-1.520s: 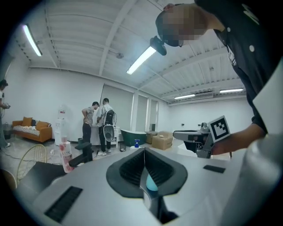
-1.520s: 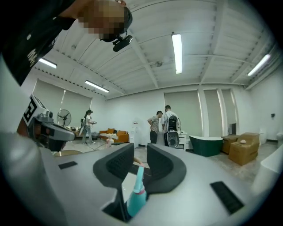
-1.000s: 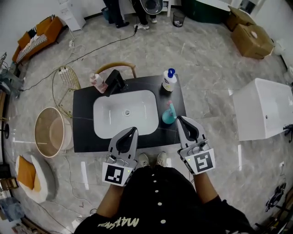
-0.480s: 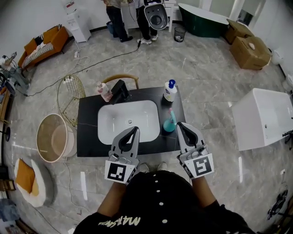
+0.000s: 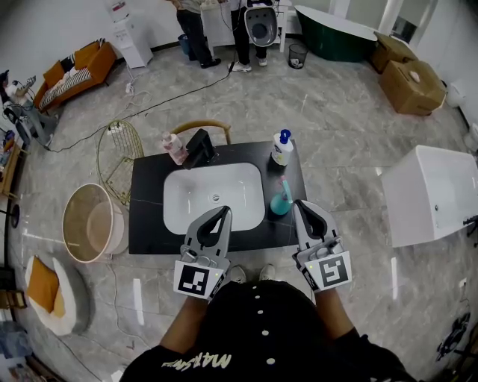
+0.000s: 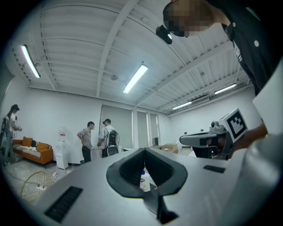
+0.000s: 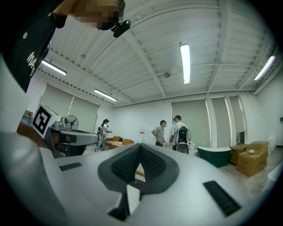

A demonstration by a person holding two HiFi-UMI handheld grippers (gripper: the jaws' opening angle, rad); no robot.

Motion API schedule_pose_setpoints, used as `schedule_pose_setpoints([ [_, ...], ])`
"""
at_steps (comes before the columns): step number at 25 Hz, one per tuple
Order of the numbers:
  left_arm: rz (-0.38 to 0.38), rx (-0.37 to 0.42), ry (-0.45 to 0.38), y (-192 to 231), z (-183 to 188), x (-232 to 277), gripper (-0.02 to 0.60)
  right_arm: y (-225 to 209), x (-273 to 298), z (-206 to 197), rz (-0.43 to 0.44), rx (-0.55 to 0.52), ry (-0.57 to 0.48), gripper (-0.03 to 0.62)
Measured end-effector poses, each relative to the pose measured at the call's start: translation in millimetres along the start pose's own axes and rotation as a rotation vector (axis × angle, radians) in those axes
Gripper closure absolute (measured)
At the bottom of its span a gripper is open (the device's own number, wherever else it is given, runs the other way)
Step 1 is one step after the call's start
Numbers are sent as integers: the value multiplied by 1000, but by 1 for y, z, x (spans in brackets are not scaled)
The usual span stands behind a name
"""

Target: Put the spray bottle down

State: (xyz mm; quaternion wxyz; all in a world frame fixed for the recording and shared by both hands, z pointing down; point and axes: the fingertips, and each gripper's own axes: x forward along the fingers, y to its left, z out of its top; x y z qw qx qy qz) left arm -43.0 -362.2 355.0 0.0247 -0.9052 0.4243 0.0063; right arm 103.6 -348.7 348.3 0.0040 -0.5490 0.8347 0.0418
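A teal spray bottle (image 5: 279,200) stands upright on the black counter (image 5: 146,194), just right of the white basin (image 5: 214,195). In the head view my right gripper (image 5: 299,204) is shut and empty, its tip close beside the bottle on the right, over the counter's front edge. My left gripper (image 5: 224,213) is also shut and empty, over the basin's front rim. In the left gripper view the jaws (image 6: 144,150) are closed, and a white pump bottle (image 6: 144,180) shows through the gap behind them. The right gripper view shows its jaws (image 7: 140,145) closed on nothing.
A white pump bottle with a blue cap (image 5: 281,148) stands at the counter's back right. A pink bottle (image 5: 173,147) and a black faucet (image 5: 200,147) are at the back left. A round basket (image 5: 89,222) and a wire basket (image 5: 119,153) stand to the left, a white tub (image 5: 433,194) to the right. People (image 5: 196,22) stand far behind.
The head view has shifted, so the counter sits a little lower in the picture. Both grippers stay shut at the counter's front edge. The spray bottle has not moved.
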Motion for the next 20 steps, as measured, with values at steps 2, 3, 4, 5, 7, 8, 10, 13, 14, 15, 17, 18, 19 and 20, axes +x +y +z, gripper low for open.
schedule_pose_setpoints([
  [2,0,0,-1,0,0,0,566,3,1,0,10,10,2,599],
  [3,-1,0,-2,1,1,-1,566,4,2,0,11,6,0,599],
  [4,-1,0,-3,1,1,-1,566,3,2,-1,10,-4,-5,599],
  [5,-2,0,-4,1,1,-1,566,1,2,-2,7,-17,-11,599],
  [7,-3,-4,0,1,0,0,566,-1,2,-4,0,-30,-10,599],
  [8,-4,-9,7,1,-1,0,566,-1,3,-5,0,-30,-7,599],
  [10,-3,-15,12,2,-1,0,566,0,4,-4,2,-31,-7,599],
  [13,2,-2,-7,5,1,0,566,1,6,-3,1,-28,5,599],
  [14,3,-2,-8,5,1,0,566,1,7,-2,0,-20,10,599],
  [15,5,-2,-7,6,0,0,566,3,8,-2,3,-12,9,599],
  [17,5,-4,-6,6,0,1,566,3,8,-3,12,-22,-3,599],
  [18,4,-5,-7,7,0,1,566,3,9,-4,15,-36,-9,599],
  [19,3,-5,-8,7,0,2,566,2,9,-5,17,-49,-13,599],
  [20,3,-5,-9,8,0,2,566,2,9,-6,20,-62,-17,599],
])
